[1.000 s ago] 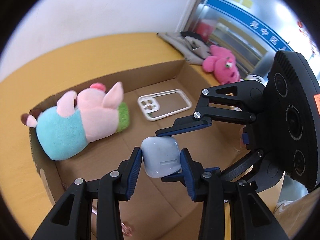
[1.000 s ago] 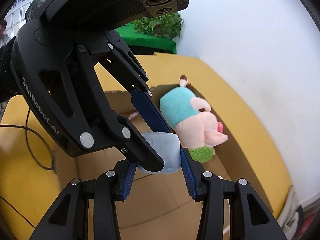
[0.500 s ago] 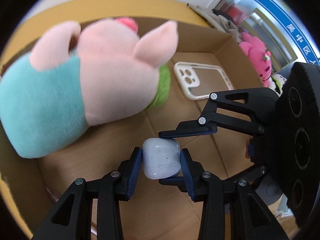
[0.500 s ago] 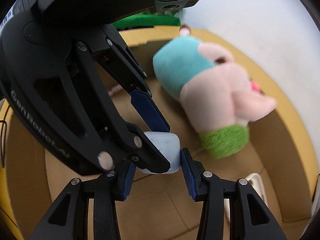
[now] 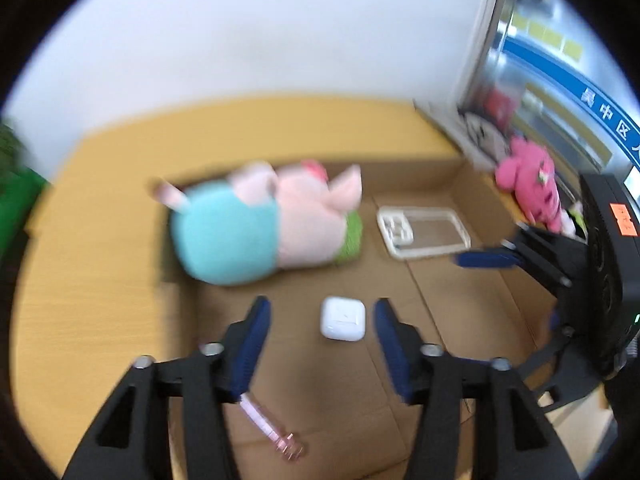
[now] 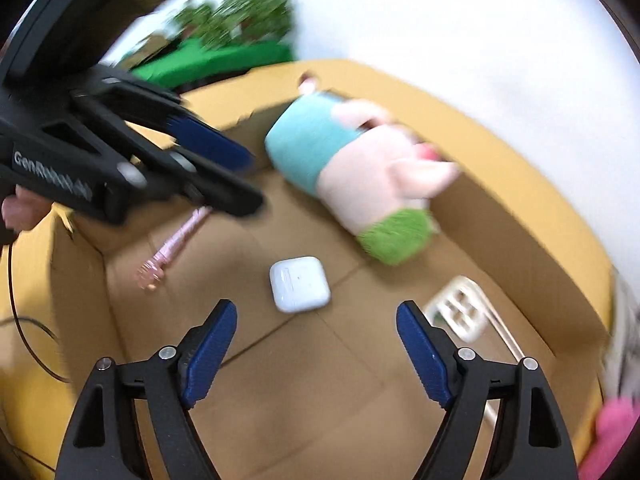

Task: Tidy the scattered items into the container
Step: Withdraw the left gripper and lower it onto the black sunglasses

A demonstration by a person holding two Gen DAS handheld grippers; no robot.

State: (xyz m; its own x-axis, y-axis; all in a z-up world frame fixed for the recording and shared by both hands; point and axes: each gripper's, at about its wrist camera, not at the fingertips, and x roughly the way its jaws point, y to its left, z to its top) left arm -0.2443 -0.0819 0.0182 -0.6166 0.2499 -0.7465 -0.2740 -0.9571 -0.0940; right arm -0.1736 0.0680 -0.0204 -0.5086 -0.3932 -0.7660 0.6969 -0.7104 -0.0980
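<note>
Left claw [image 5: 320, 332]: released, jaws apart, nothing between the pads; they have just been opening. Right claw [image 6: 316, 344]: released, jaws spread wide, nothing held; likewise just been opening. Both hang over the open cardboard box [image 6: 520, 236], which stands on the yellow counter [image 5: 92, 264].

White earbud case [image 6: 299, 283]: lying flat on the box floor, roughly mid-floor, beyond the tips of both claws and touching neither. In the left wrist view it sits between the lines of the two blue pads [image 5: 250, 346] but clear of them.

Pink pen-like item [image 5: 270, 428]: on the box floor toward the near left wall, partly hidden behind the left claw's finger.

Clear phone case [image 5: 424, 232]: flat on the box floor toward the far right corner, apart from the earbud case.

Plush pig [image 5: 264, 224] in a teal top: lying on its side along the far wall of the box, near the far left corner.

Pink plush toy [image 5: 528, 188]: outside the box, on the counter at its far right edge.

Both views are motion-blurred; finer detail cannot be read.
</note>
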